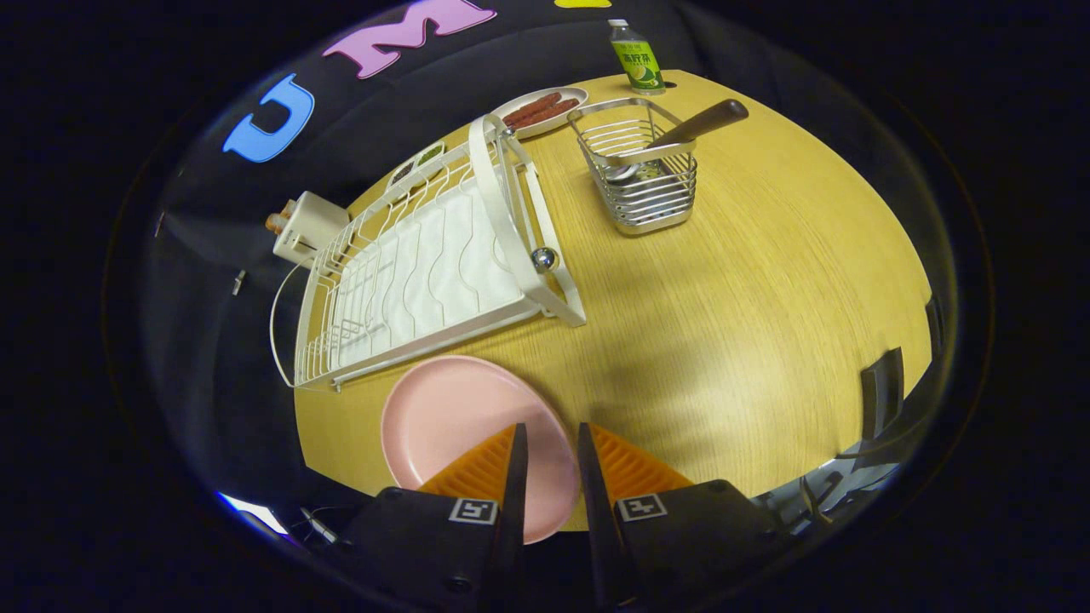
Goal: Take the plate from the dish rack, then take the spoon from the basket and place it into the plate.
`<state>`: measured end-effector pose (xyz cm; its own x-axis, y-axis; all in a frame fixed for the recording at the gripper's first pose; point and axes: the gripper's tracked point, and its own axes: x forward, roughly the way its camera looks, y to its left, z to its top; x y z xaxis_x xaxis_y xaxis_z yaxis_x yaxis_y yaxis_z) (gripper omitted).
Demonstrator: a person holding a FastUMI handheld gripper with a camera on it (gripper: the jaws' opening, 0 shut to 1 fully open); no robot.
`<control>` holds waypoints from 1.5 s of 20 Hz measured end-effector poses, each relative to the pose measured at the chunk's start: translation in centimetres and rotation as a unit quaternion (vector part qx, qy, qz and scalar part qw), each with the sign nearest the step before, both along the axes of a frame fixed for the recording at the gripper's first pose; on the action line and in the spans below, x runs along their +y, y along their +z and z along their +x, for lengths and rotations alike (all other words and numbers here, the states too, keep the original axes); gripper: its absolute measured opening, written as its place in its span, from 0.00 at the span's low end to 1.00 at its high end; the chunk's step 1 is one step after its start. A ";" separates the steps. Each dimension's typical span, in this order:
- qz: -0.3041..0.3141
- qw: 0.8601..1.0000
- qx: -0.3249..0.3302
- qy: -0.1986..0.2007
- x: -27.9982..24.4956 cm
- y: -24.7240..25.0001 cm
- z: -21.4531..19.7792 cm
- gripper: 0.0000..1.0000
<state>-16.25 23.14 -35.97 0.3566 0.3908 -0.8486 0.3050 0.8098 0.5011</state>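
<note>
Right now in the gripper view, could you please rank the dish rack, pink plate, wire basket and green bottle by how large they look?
1. Dish rack, largest.
2. Pink plate, though it sits just ahead of the gripper, whose fingers are slightly apart and hold nothing, so nearness inflates it.
3. Wire basket.
4. Green bottle, smallest, but also farthest away.

The fisheye camera is riding on the gripper (552, 438) and looking forward and steeply down along its two orange ribbed fingers (485, 468), which are standing slightly apart. It is hovering high over the near edge of the round light-wood table (749, 323), taking in the pink round plate (451, 417) close below, with the white wire dish rack (417, 264) and silver wire basket (639, 170) farther ahead.
</note>
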 end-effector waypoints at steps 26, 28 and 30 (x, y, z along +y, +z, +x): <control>-0.199 0.946 -0.248 0.065 -15.0 1.5 14.6 0.43; -0.202 0.944 -0.247 0.084 -14.6 0.5 14.9 0.32; -0.202 0.944 -0.246 0.091 -14.3 0.4 14.6 0.23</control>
<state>-1.63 8.82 -35.53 0.7047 0.1642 -0.6902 -0.0472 0.9815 0.1853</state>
